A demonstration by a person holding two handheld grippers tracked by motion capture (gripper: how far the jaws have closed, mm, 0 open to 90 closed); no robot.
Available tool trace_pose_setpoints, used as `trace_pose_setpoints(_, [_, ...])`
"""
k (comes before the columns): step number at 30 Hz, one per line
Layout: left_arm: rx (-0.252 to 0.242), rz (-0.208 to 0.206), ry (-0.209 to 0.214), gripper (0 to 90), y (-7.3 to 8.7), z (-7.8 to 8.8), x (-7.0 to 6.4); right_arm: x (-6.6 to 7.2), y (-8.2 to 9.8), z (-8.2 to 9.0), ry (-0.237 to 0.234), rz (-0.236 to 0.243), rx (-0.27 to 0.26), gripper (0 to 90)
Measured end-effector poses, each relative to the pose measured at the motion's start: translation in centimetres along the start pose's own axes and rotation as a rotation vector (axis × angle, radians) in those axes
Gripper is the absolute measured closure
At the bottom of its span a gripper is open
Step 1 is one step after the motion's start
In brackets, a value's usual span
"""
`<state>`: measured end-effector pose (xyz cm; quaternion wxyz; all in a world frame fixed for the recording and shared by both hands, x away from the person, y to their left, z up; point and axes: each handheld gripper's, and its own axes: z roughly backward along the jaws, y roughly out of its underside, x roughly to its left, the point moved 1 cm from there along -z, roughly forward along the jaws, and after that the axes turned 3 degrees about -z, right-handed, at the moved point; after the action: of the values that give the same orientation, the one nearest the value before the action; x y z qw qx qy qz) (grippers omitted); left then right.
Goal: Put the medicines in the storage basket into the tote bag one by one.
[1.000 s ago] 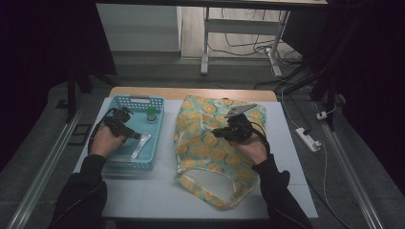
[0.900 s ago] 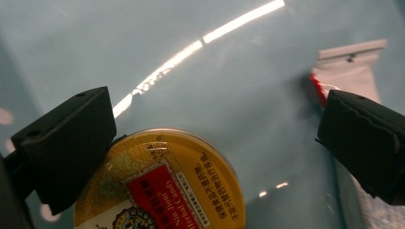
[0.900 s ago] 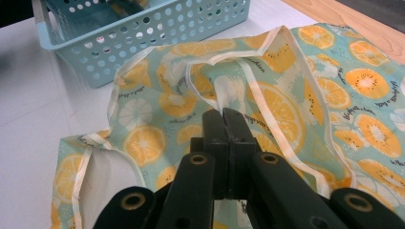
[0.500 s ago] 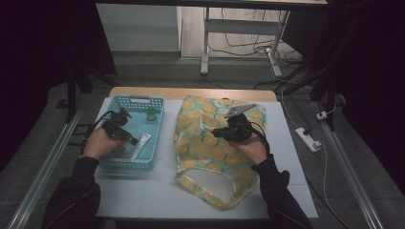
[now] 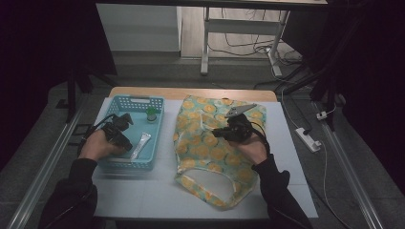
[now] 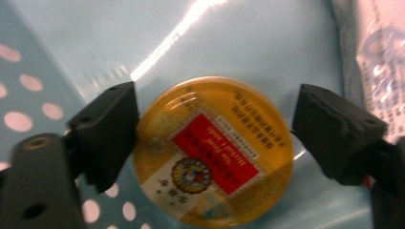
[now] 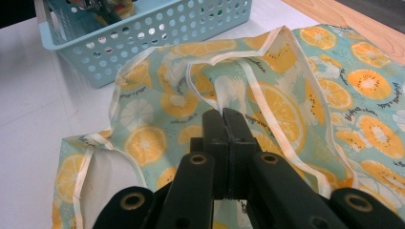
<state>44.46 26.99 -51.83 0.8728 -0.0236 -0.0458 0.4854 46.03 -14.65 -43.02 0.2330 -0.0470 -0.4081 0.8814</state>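
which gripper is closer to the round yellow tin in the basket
Left. The left gripper straddles the round yellow tin in the blue basket; the right gripper rests over on the orange-print bag.

A white tube (image 5: pixel 140 145) lies just beside the fingers of your left gripper (image 5: pixel 124 141), a small green bottle (image 5: pixel 151 114) stands farther off, and a power strip (image 5: pixel 308 139) lies much farther away.

I see a wooden table (image 5: pixel 143 91) covered by a white sheet (image 5: pixel 157 195). Directly on the sheet sit a light blue perforated plastic basket (image 5: pixel 125 164) at the left and, just beside it, a flat fabric bag printed with orange slices (image 5: pixel 205 143), mouth towards me.
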Motion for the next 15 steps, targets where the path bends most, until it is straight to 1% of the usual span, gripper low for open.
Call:
trace_pose_setpoints(3, [0.0, 0.006, 0.007, 23.2, 0.1, 0.0, 0.0, 0.0, 0.0, 0.0, -0.001, 0.0, -0.001, 90.0])
trace_pose_setpoints(6, [-0.017, 0.032, 0.033, 23.6, 0.0, 0.1, 0.4, 0.0, 0.0, 0.0, -0.002, 0.0, -0.001, 90.0])
trace_pose_setpoints(9, [-0.048, 0.054, 0.039, 23.6, -0.4, 0.1, 0.7, 0.0, -0.1, 0.0, -0.003, 0.001, -0.002, 90.0])
trace_pose_setpoints(13, [-0.107, 0.082, 0.03, 23.7, -1.3, -0.1, 1.0, 0.0, 0.0, 0.0, -0.004, 0.003, -0.002, 90.0])
trace_pose_setpoints(15, [-0.127, 0.101, 0.037, 23.5, -1.6, -0.2, 1.2, 0.0, 0.0, 0.0, -0.004, 0.0, -0.003, 90.0])
